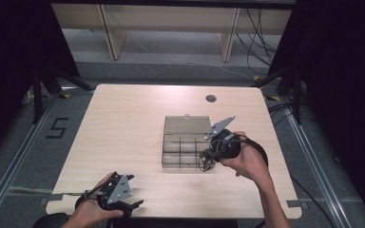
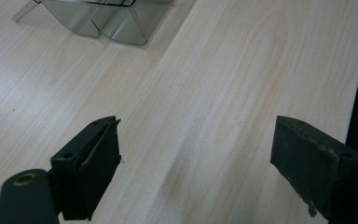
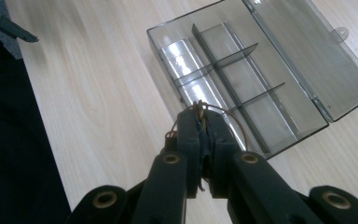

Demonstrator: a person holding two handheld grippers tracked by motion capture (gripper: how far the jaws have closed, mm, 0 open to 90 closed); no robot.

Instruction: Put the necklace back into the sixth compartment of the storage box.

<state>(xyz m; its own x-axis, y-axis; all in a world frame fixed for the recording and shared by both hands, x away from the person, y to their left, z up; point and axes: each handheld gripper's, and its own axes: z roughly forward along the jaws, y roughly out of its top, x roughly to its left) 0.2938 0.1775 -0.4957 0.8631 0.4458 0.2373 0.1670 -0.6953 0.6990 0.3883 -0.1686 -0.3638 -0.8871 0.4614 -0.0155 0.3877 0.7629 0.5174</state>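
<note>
Nearest, at the table's front edge, the left gripper (image 1: 132, 205) rests in one hand, its two black padded jaws standing wide apart over bare wood with nothing between them. Further in, the right gripper (image 3: 200, 122) has its jaws pressed together on a thin brownish wire loop (image 3: 235, 122), with a small dark piece hanging off one side. It hovers at the near right corner of one clear smoky plastic organizer box (image 3: 242, 74), sitting right of the table's centre. The box is rectangular, with thin dividers forming several compartments, and its hinged lid (image 3: 307, 60) lies flat open behind. The pale wood-grain table (image 1: 123, 128) has rounded corners and one round grommet hole (image 1: 211, 98).
</note>
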